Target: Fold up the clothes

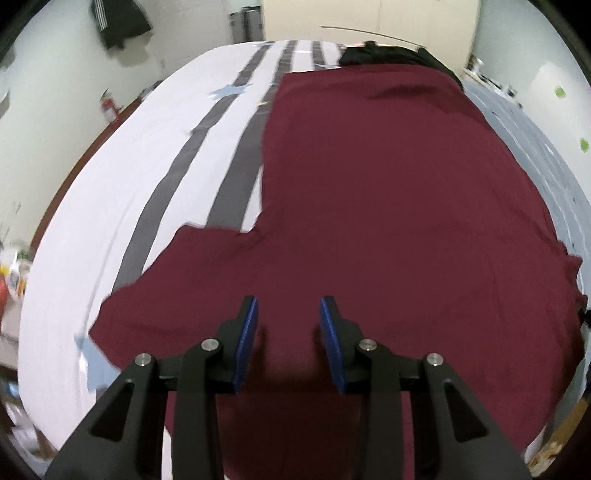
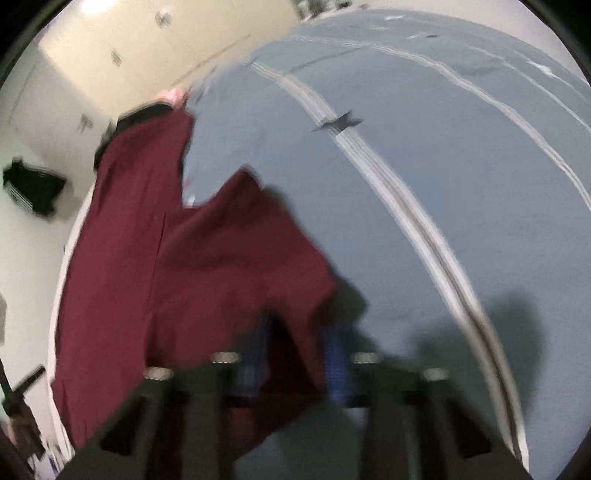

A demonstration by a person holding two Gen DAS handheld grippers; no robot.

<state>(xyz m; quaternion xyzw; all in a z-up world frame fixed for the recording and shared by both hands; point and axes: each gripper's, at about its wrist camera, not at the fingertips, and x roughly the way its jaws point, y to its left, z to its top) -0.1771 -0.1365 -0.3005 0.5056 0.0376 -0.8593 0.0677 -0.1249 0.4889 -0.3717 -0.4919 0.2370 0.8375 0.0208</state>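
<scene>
A maroon T-shirt lies spread flat on the bed, one short sleeve reaching left over the white sheet. My left gripper hovers just above the shirt's near part, jaws apart, with nothing between the blue pads. In the right wrist view, which is blurred, the shirt fills the left half. My right gripper sits at the edge of its right sleeve. The cloth lies between the blue pads, which still show a gap.
The bed sheet is white with grey stripes on the left and grey-blue on the right. A black garment lies beyond the shirt's far end. Dark clothes hang on the wall. Cupboards stand behind.
</scene>
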